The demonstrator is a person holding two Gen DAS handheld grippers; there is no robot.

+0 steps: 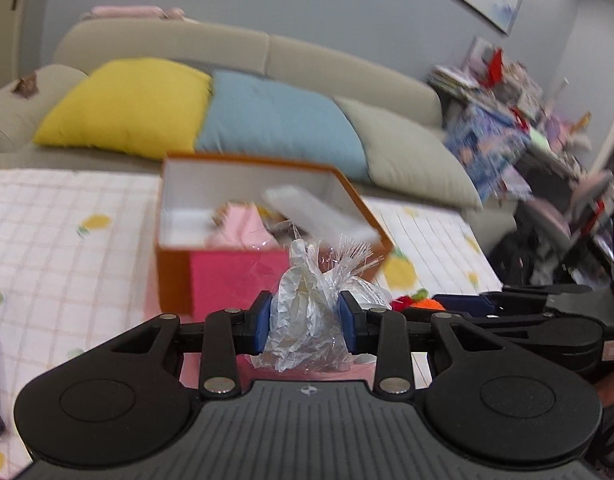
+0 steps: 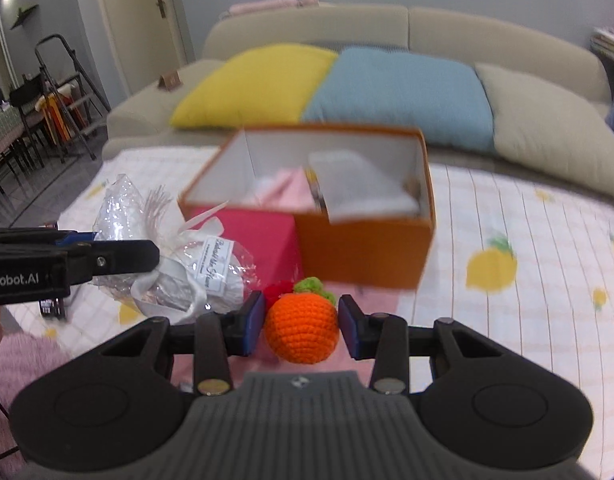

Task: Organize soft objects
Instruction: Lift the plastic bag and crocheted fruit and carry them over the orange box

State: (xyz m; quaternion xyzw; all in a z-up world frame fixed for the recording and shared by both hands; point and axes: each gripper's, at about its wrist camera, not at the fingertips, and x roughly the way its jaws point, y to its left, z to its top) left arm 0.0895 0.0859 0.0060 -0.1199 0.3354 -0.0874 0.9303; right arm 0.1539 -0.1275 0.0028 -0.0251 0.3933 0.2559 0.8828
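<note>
Left wrist view: both claws are carrying soft items toward the orange box [image 1: 175, 276].

Largest first, the checked worktop [image 2: 527, 216] is bearing the open box, which is already holding pink and white soft things and is sitting just ahead of both claws. The left claw [image 1: 305, 322] is clenching a crinkled cellophane-wrapped bundle [image 1: 307, 320] between its blue pads; the right claw [image 2: 301, 322] is grasping a crocheted orange [image 2: 301, 330], with the pads pressing its sides. Judging by this, the transport step is under way; next, each claw is needing to get over the box's opening before letting go.
</note>
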